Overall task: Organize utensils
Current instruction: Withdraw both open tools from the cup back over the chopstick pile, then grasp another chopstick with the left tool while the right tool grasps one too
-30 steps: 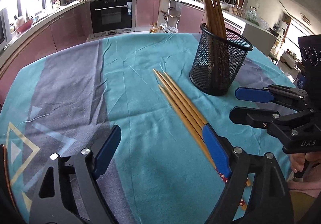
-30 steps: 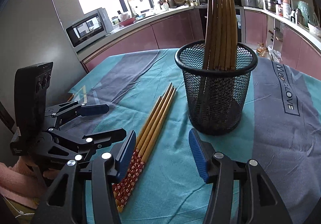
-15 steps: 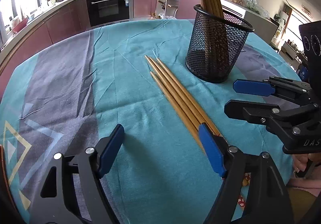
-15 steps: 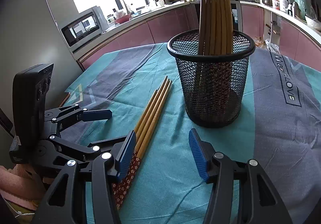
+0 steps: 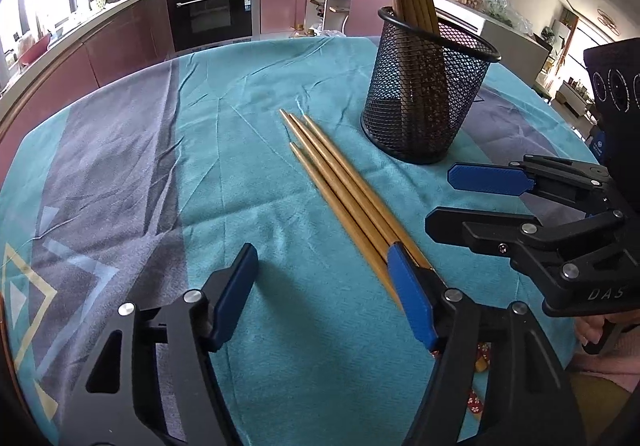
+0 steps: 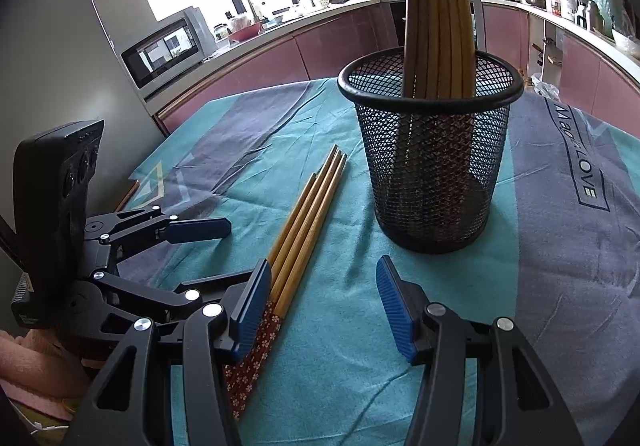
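**Two readable markings: the cloth and a gripper body**

On the tablecloth [image 6: 580, 278], to the right of the black mesh holder [image 6: 432, 166], dark capital letters run along the grey stripe. The end, set in a thin rectangular frame, reads "LOVE"; the letters before it look like "Mag" or "Magic", but a fold blurs them. On the black body of the right gripper [image 5: 476, 202], seen to the right of the mesh holder in the left wrist view, pale raised letters read "DAS"; the picture's edge cuts off anything further. Nothing else can be read.
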Tool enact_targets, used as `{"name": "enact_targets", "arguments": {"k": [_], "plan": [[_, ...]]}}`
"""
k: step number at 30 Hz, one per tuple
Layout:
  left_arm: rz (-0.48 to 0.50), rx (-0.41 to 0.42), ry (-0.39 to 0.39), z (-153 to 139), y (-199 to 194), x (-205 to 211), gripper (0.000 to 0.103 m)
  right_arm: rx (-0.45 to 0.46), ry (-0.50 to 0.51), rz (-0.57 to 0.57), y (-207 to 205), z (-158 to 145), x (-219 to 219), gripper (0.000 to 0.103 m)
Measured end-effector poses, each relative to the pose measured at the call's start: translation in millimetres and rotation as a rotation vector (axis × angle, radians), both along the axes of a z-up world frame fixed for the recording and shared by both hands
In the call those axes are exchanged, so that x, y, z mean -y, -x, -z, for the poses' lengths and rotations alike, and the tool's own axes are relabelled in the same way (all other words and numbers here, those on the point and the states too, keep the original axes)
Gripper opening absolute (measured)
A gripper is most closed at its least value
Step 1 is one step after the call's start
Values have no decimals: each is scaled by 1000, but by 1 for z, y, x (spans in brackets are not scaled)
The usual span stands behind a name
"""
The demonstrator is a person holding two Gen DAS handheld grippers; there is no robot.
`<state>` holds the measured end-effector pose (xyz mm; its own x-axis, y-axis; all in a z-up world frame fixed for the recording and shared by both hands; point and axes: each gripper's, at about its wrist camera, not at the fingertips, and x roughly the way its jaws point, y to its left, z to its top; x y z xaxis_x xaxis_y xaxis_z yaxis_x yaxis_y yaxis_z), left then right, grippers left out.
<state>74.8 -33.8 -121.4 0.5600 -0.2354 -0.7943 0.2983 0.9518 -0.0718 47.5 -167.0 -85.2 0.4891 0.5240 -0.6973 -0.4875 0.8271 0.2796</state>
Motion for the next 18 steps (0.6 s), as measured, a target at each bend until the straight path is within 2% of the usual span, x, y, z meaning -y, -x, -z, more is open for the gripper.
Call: {"name": "enact_targets", "arguments": {"k": [5, 10, 18], "plan": [[-1, -2, -4, 0, -1, -1, 64, -2, 1, -3, 0, 1, 0, 53], [-9, 3, -20, 2, 0, -2, 57, -2, 8, -9, 1, 2, -2, 52], [-19, 10, -7, 1, -1, -8, 45, -8, 30, -20, -1, 5, -10, 36]]}}
